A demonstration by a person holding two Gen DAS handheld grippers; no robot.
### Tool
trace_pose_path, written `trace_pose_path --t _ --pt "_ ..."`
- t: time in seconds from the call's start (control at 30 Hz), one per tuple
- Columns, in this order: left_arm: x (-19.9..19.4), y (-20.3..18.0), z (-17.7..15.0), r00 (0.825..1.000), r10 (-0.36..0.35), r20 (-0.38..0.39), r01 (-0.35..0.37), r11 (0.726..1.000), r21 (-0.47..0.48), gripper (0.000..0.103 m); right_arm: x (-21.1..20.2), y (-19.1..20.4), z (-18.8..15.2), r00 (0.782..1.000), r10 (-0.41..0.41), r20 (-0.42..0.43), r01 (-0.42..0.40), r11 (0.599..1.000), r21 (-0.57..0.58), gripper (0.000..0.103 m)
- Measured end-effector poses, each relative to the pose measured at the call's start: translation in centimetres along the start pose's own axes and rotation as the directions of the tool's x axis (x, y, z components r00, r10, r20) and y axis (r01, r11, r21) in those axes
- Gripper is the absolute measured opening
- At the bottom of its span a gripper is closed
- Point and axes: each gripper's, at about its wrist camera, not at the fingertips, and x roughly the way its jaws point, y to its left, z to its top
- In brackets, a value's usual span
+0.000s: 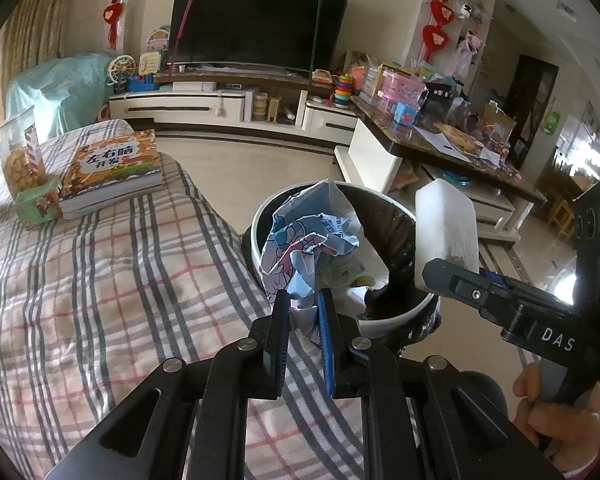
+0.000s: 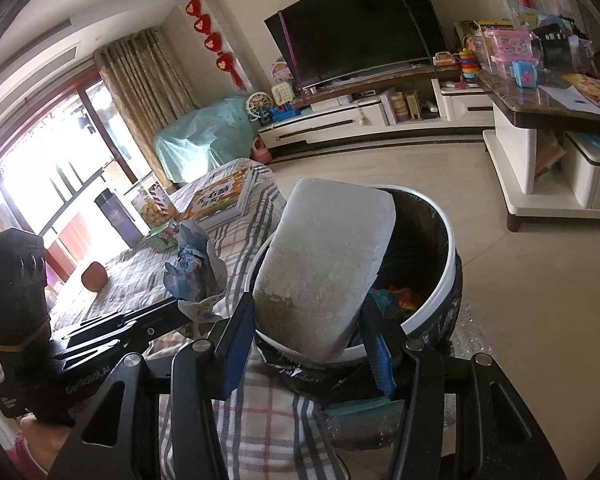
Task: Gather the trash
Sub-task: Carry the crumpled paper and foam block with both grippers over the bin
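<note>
Item one: crumpled blue printed paper [image 1: 308, 248], pinched between the blue pads of my left fingers [image 1: 303, 312], held above the near rim of the trash bin [image 1: 260, 216]. Item two: white foam block [image 2: 324, 264], clamped across its width by my right fingers [image 2: 306, 344], tilted over the bin's mouth. Bin: white rim, black liner, beside the plaid-covered bed [image 1: 100, 280]; contents possibly more wrappers, indistinct. Books [image 1: 112, 172] stacked on the bed.
</note>
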Motion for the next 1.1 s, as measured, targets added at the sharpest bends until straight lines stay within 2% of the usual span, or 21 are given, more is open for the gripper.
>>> trace_pose_path --t 1.1 --pt "2.5 -1.6 2.1 1.0 0.013 -0.014 -0.013 1.0 0.016 0.012 1.7 -1.8 2.4 0.999 -0.037 -0.016 0.037 0.999 -0.017 0.052"
